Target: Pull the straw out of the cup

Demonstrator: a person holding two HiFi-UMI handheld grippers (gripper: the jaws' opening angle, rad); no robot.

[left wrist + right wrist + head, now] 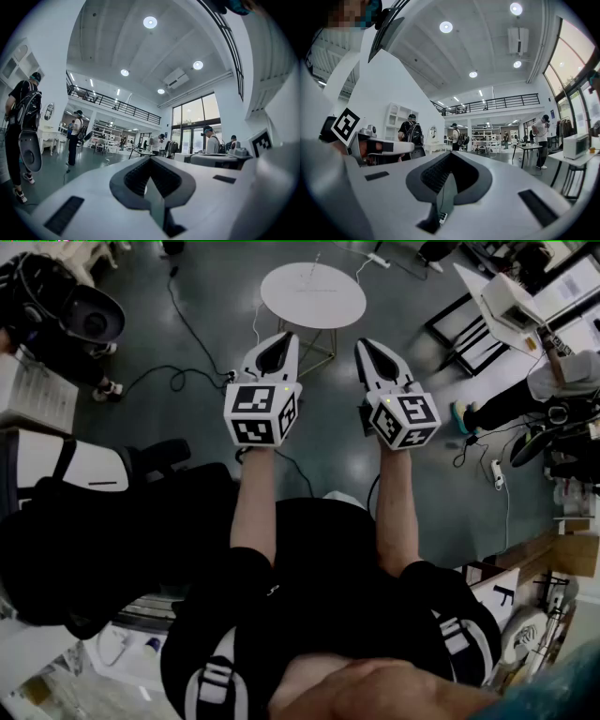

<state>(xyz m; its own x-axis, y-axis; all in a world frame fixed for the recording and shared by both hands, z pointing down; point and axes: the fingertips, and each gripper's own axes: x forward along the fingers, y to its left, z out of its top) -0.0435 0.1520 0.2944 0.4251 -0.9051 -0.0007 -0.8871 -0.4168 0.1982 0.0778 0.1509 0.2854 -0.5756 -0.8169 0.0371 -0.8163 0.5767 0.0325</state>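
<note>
No cup or straw can be made out in any view. In the head view both grippers are held up side by side in front of the person's chest, over the grey floor. My left gripper has its jaws pressed together with nothing between them, and so does my right gripper. The left gripper view looks level into a large hall past its shut jaws. In the right gripper view the shut jaws point the same way. A round white table stands on the floor beyond both grippers; what is on it is too small to tell.
Cables trail across the floor at the left. Desks and seated people crowd the right side. A dark chair is at the upper left. Several people stand about the hall, and a table stands at the right.
</note>
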